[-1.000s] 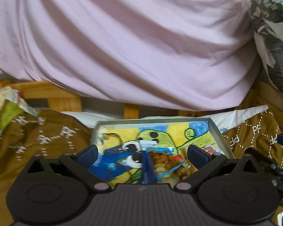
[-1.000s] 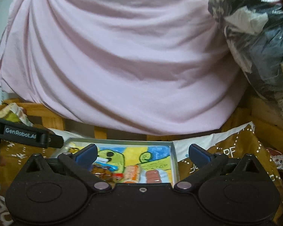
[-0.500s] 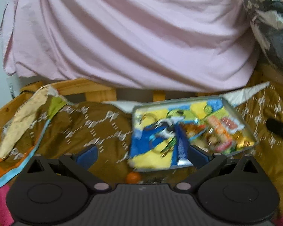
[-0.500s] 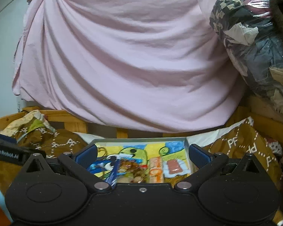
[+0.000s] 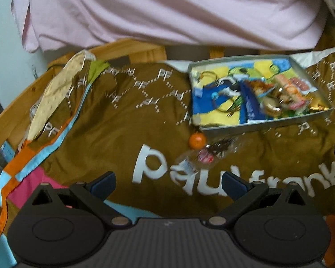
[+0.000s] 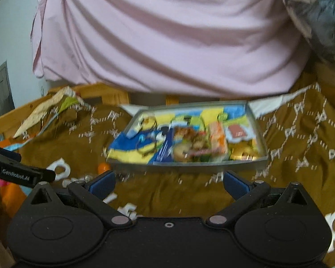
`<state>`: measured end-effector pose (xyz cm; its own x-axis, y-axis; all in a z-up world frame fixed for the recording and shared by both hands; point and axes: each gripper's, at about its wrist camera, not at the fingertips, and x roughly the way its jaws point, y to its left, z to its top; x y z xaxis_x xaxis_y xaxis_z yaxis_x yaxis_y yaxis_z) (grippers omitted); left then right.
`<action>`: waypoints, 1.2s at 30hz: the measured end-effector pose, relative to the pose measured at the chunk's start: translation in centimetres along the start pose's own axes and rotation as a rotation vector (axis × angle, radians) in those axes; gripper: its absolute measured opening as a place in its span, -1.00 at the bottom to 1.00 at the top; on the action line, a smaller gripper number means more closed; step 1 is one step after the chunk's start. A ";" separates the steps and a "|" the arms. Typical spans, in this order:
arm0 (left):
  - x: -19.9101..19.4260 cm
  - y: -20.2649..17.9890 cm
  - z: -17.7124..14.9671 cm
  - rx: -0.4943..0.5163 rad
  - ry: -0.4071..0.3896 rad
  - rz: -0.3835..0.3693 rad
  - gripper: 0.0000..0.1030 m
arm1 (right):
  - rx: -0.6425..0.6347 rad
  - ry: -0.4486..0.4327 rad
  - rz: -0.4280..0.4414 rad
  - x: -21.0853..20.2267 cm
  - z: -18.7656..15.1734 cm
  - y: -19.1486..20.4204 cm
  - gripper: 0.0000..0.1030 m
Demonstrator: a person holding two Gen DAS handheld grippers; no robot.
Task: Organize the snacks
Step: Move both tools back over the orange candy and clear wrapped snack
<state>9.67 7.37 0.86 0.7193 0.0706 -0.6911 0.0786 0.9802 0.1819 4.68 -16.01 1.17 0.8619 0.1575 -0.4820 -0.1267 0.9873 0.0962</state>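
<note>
L gripper (image 5: 168, 182): jaws released, nothing held. Orange ball (image 5: 197, 140) and clear snack packet (image 5: 206, 154) seen centre frame on brown blanket (image 5: 114, 120). Tray (image 5: 265, 126) w/ snacks, upper right. R gripper (image 6: 168, 182): jaws released, empty.

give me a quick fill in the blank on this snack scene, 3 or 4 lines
1. The tray holding most of the snacks rests on a ____ blanket.
2. A small round ____ ball lies on the blanket just outside the tray.
3. Both the left gripper and the right gripper have their fingers ____, holding nothing.
4. The cloth hanging behind the tray is ____.

Missing words: brown; orange; open; pink
</note>
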 end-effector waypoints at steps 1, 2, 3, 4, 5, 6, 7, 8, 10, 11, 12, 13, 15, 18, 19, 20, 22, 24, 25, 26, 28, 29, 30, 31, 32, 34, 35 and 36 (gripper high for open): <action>0.1 0.1 0.0 -0.005 0.007 0.002 0.99 | -0.002 0.019 0.002 0.2 -0.3 0.2 0.99; 0.3 0.1 0.0 -0.007 0.014 0.000 0.99 | -0.006 0.038 0.004 0.5 -0.5 0.4 0.99; 0.4 0.1 0.0 -0.007 0.023 -0.002 0.99 | -0.010 0.057 0.009 0.8 -0.7 0.5 0.99; 0.6 0.1 0.0 -0.003 0.033 -0.001 0.99 | -0.015 0.074 0.016 1.1 -0.9 0.7 0.99; 0.8 0.0 -0.1 0.003 0.041 0.002 0.99 | -0.019 0.084 0.019 1.2 -1.1 0.9 0.99; 1.0 -0.2 -0.1 0.012 0.050 0.007 0.99 | -0.025 0.092 0.021 1.4 -1.3 1.1 0.99; 1.1 -0.3 -0.2 0.019 0.060 0.013 0.99 | -0.031 0.100 0.024 1.5 -1.5 1.3 0.99; 1.3 -0.4 -0.1 0.025 0.068 0.017 0.99 | -0.035 0.106 0.027 1.5 -1.6 1.4 0.99; 1.5 -0.5 -0.2 0.031 0.077 0.021 0.99 | -0.039 0.115 0.031 1.6 -1.8 1.5 0.99; 1.5 -0.5 -0.2 0.033 0.080 0.022 0.99 | -0.040 0.119 0.033 1.7 -1.8 1.5 0.99; 1.5 -0.5 -0.2 0.032 0.082 0.021 0.99 | -0.040 0.123 0.035 1.8 -1.8 1.6 0.99; 1.5 -0.5 -0.2 0.031 0.084 0.020 0.99 | -0.040 0.125 0.034 1.9 -1.8 1.6 0.99; 1.6 -0.5 -0.2 0.029 0.087 0.016 0.99 | -0.039 0.128 0.035 2.0 -1.7 1.6 0.99; 1.7 -0.4 -0.1 0.023 0.095 0.008 0.99 | -0.038 0.131 0.037 2.2 -1.8 1.6 0.99; 1.8 -0.4 -0.1 0.020 0.097 0.004 0.99 | -0.038 0.132 0.037 2.2 -1.8 1.6 0.99; 1.9 -0.4 -0.1 0.017 0.100 0.001 0.99 | -0.038 0.134 0.039 2.3 -1.8 1.7 0.99; 2.1 -0.3 0.0 0.011 0.107 -0.007 0.99 | -0.038 0.139 0.042 2.6 -1.8 1.8 0.99; 2.2 -0.3 0.0 0.006 0.110 -0.016 0.99 | -0.040 0.144 0.045 2.8 -1.9 2.0 0.99; 2.3 -0.2 0.1 0.003 0.111 -0.022 0.99 | -0.043 0.147 0.047 2.9 -1.9 2.1 0.99; 2.4 -0.2 0.1 0.000 0.111 -0.026 0.99 | -0.045 0.149 0.047 3.0 -1.9 2.2 0.99; 2.5 0.0 0.2 -0.009 0.108 -0.030 0.99 | -0.049 0.155 0.050 3.2 -1.9 2.4 0.99; 2.6 0.0 0.3 -0.013 0.107 -0.032 0.99 | -0.052 0.157 0.052 3.4 -1.9 2.6 0.99; 2.7 0.1 0.4 -0.017 0.105 -0.035 0.99 | -0.055 0.159 0.054 3.5 -1.9 2.7 0.99; 2.8 0.3 0.5 -0.021 0.103 -0.035 0.99 | -0.059 0.160 0.056 3.6 -1.9 2.9 0.99; 2.9 0.4 0.7 -0.025 0.100 -0.033 0.99 | -0.061 0.162 0.057 3.7 -1.8 3.1 0.99; 3.3 0.7 1.0 -0.031 0.089 -0.029 0.99 | -0.063 0.167 0.062 4.1 -1.8 3.5 0.99; 3.5 0.9 1.3 -0.035 0.085 -0.028 0.99 | -0.059 0.169 0.065 4.4 -1.7 3.7 0.99; 3.8 1.1 1.6 -0.040 0.079 -0.028 0.99 | -0.055 0.171 0.067 4.7 -1.6 3.9 0.99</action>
<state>13.63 8.39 -0.45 0.6602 0.0563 -0.7490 0.0689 0.9885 0.1349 7.46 -11.38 -2.14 0.7549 0.2201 -0.6178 -0.2120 0.9733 0.0878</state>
